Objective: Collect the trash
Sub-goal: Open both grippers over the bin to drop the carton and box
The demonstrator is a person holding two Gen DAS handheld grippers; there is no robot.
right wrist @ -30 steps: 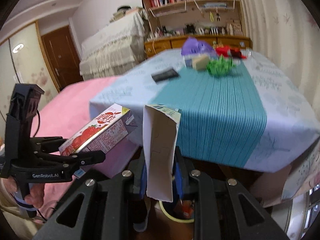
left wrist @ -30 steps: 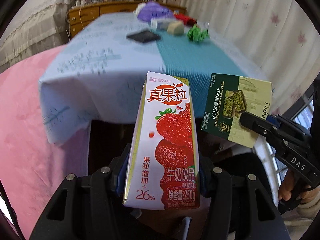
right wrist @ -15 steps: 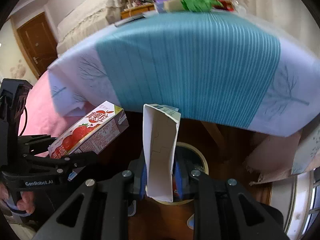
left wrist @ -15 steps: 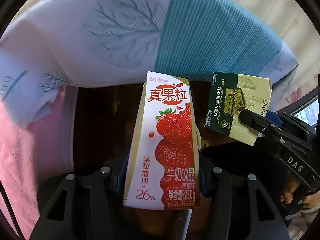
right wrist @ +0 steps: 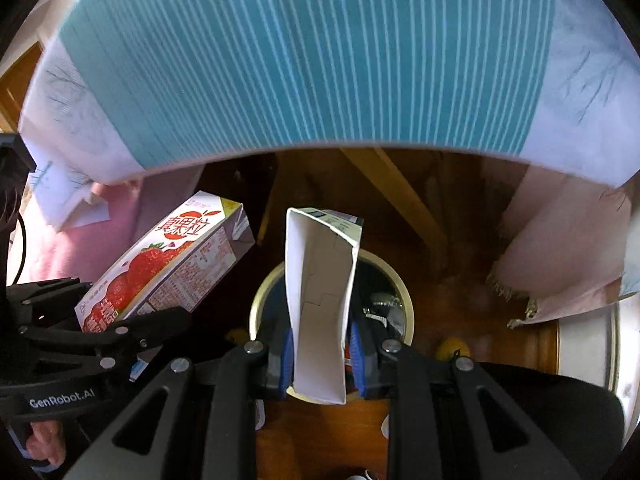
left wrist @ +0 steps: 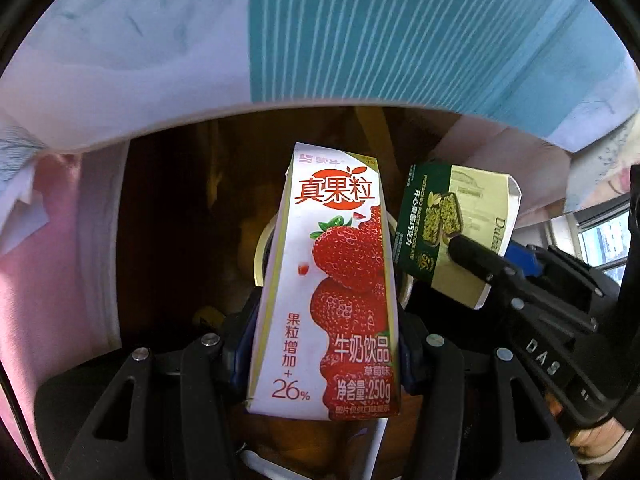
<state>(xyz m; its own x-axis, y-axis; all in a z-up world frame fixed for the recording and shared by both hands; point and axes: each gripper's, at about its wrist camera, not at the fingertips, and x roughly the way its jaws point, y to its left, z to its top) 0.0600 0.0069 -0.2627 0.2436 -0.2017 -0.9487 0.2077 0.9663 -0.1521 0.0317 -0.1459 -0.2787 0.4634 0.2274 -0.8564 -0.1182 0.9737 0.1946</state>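
- Round bin [right wrist: 404,292] mouth below, mostly open, bit of trash inside already.
- Tablecloth edge [right wrist: 320,80] hanging low overhead, wooden brace [right wrist: 400,196] behind.
- Strawberry milk carton [right wrist: 176,264] crowding the left side.

Left wrist view: we look steeply down along the left gripper [left wrist: 326,344], close on the strawberry milk carton [left wrist: 334,280], facing the bin [left wrist: 262,252] under the tablecloth [left wrist: 360,32].
Right wrist view: we look down along the right gripper [right wrist: 320,354], tight on the chocolate box [right wrist: 320,292].
Shared: both of our views show the bin, tablecloth hem, both packs, and each other's gripper.
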